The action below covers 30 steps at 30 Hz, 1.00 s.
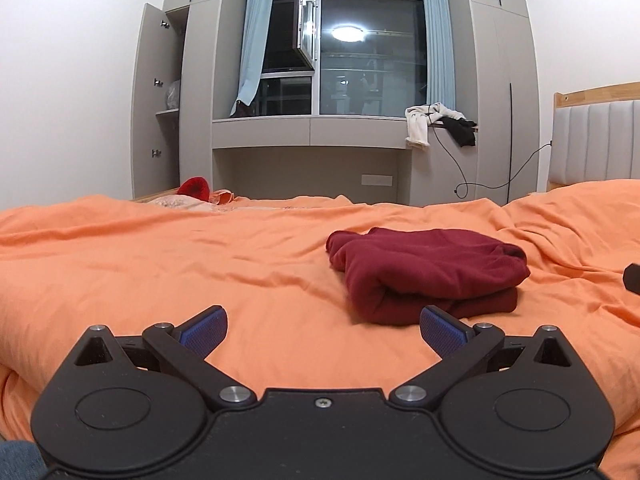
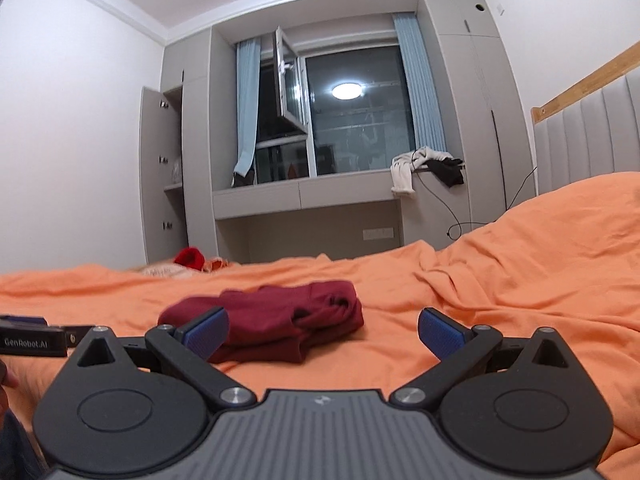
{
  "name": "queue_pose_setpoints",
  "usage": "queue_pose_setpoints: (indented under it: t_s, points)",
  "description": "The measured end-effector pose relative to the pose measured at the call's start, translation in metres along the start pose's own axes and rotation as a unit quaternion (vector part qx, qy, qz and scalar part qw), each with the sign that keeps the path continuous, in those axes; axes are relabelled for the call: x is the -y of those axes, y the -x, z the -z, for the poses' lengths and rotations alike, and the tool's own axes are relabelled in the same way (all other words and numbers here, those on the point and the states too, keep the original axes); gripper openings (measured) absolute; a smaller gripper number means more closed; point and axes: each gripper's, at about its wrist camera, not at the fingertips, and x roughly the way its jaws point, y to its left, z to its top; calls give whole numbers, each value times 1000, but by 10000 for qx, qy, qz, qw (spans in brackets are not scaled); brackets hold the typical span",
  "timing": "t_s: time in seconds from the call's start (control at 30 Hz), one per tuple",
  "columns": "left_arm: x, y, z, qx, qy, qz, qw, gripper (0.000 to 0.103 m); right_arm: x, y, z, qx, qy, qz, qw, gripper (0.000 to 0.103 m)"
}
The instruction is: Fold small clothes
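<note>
Dark red garment [image 1: 426, 270] lying folded into a thick bundle on the orange bed cover [image 1: 160, 264], just ahead of both tools, untouched. Left tongs [image 1: 323, 330] spread wide, empty, low over the cover; right tongs [image 2: 323, 330] likewise apart and holding nothing. Probably parked clear so the stack keeps its shape. Long axis running left to right across both views, rounded fold edge facing the cameras.
</note>
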Motion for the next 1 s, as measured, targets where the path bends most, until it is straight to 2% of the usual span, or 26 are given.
queue_pose_setpoints:
  t_s: [0.5, 1.0]
  points:
    - [-6, -2, 8, -2, 86, -63, 9999, 102, -1, -4, 11, -171, 240, -46, 9996, 103]
    - [-4, -8, 11, -65, 30, -121, 9999, 102, 1, -4, 9, -187, 205, -44, 9996, 103]
